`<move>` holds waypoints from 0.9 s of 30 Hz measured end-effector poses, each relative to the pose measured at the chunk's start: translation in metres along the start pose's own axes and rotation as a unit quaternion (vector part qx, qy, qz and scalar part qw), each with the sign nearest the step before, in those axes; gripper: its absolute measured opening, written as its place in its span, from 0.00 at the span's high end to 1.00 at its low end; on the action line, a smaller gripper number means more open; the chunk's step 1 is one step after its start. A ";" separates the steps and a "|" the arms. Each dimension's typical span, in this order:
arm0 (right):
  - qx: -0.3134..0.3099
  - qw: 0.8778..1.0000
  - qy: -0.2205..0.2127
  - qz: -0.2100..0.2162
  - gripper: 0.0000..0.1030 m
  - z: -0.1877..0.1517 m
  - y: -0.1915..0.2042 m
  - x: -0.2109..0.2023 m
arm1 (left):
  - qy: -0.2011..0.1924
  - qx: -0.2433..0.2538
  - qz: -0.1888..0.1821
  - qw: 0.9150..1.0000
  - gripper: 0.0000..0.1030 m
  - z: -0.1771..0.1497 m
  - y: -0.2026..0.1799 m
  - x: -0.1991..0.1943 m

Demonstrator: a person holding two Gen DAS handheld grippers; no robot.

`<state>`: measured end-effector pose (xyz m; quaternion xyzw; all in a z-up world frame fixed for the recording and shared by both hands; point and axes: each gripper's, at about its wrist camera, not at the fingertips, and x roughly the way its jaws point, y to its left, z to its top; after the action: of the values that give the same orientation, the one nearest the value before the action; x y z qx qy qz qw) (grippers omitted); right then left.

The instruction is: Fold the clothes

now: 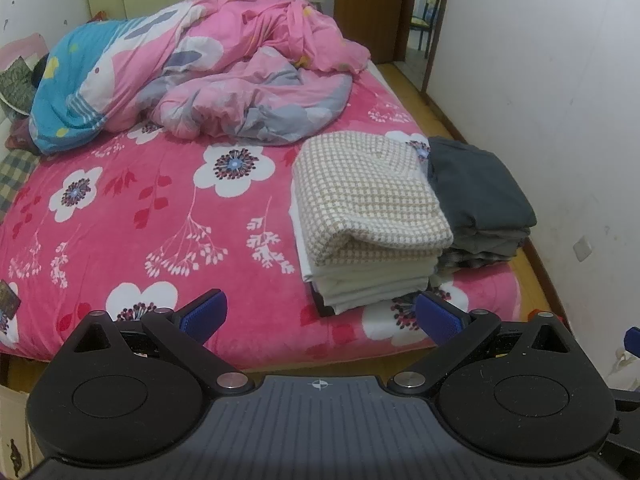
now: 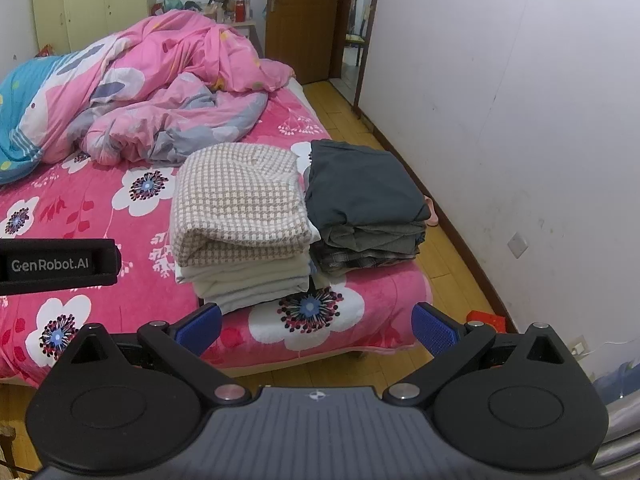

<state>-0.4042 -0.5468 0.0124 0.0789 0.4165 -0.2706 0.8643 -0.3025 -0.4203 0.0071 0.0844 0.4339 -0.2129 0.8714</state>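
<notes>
Folded clothes sit in two stacks on the near right corner of the bed [image 1: 168, 216], which wears a pink flowered cover. The light stack [image 1: 372, 236] has a beige-and-white checked piece [image 2: 240, 204] on top of cream and white layers. Touching it on the right, the dark stack [image 2: 368, 208] is topped by a slate-blue piece over grey and plaid ones. A crumpled pink quilt [image 1: 240, 80] is heaped at the far end of the bed. The left gripper [image 1: 320, 316] and the right gripper [image 2: 316, 326] both hang short of the bed's near edge, jaws spread wide and holding nothing
</notes>
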 end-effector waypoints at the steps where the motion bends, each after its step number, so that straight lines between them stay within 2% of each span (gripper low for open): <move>1: -0.001 1.000 0.000 0.000 0.00 0.000 0.000 0.000 | 0.000 0.000 0.000 1.000 0.01 0.000 0.000 0.000; 27: -0.015 1.000 -0.002 -0.001 0.00 0.002 0.005 -0.003 | 0.008 -0.012 -0.002 1.000 0.01 0.000 0.006 0.002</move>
<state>-0.4013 -0.5418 0.0156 0.0650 0.4187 -0.2653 0.8661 -0.2984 -0.4152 0.0058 0.0750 0.4435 -0.2091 0.8683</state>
